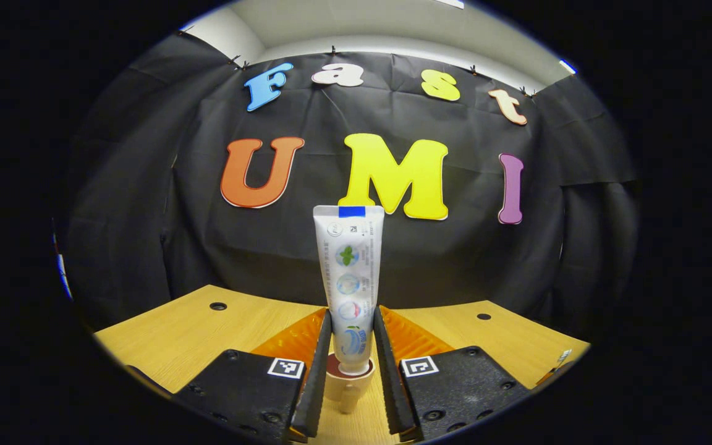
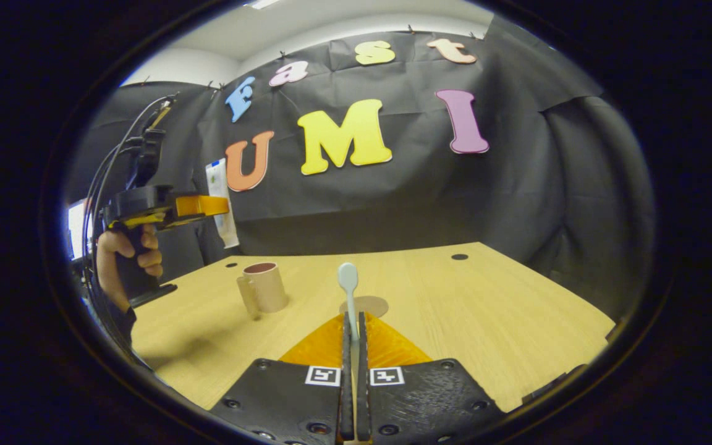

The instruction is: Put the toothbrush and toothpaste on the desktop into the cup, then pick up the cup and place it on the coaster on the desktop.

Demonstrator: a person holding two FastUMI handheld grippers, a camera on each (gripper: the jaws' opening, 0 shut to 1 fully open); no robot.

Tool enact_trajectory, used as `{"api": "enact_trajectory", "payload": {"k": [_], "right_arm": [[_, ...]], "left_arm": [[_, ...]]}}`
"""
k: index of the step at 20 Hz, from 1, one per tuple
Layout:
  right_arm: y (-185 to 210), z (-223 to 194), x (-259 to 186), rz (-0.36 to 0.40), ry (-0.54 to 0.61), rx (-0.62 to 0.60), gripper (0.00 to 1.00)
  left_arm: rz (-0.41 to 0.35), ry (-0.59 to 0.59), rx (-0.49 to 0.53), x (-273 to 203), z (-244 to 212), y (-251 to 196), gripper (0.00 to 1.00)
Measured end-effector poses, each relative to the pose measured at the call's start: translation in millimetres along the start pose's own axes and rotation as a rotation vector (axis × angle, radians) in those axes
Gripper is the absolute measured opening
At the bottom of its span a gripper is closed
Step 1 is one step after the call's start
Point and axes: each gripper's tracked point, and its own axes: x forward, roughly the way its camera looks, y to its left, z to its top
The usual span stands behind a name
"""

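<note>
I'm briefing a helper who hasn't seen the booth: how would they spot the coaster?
Start at the wooden desk before the black cloth wall. In the right gripper view, a tan cup stands left of centre; the coaster lies to its right, behind the toothbrush. It is the only flat round disc there, brownish against the paler wood.

The left gripper view looks level along its own fingers toward the booth's back wall, sitting very close to the toothpaste (image 1: 350, 284) upright at frame centre, with the cup (image 1: 347, 383) low beneath. The right gripper view sits farther back and higher, looking down across the desktop (image 2: 486, 309), the cup (image 2: 263, 286) at centre left and the left gripper (image 2: 223, 207) at far left. Both views share the wall, desktop, cup and toothpaste (image 2: 220, 204)
</note>
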Motion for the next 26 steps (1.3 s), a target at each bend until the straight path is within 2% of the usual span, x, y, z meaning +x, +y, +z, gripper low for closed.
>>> {"api": "enact_trajectory", "payload": {"k": [5,9,12,15,20,23,24,26], "right_arm": [[-9.3,3.7,2.0,-0.017,-0.012,0.003,0.02],[-12.2,7.3,-1.0,-0.017,-0.02,0.012,0.03],[-15.3,8.7,-8.0,-0.021,-0.031,0.008,0.03],[-13.5,18.9,-7.7,-0.022,-0.051,0.008,0.03],[-7.3,13.6,-7.3,-0.005,-0.036,0.006,0.01],[0.9,21.2,-3.6,0.002,-0.045,-0.003,0.03],[4.2,24.8,-0.8,0.007,-0.052,-0.008,0.03],[12.9,31.5,4.6,0.025,-0.055,-0.002,0.01]], "left_arm": [[-0.017,0.077,-0.006,44.1,-40.5,2.8,0.44],[0.003,0.095,-0.015,61.5,-58.4,12.8,0.45],[-0.008,0.058,-0.016,63.6,-49.1,11.0,0.39],[-0.006,0.067,0.019,59.2,-44.8,7.7,0.39],[-0.034,0.043,0.001,45.8,-31.8,0.6,0.41],[-0.033,0.052,-0.015,32.0,-31.5,2.6,0.65],[-0.021,0.045,-0.014,25.1,-30.4,6.2,0.88],[-0.001,0.021,0.001,13.6,-26.0,13.6,0.97]]}}
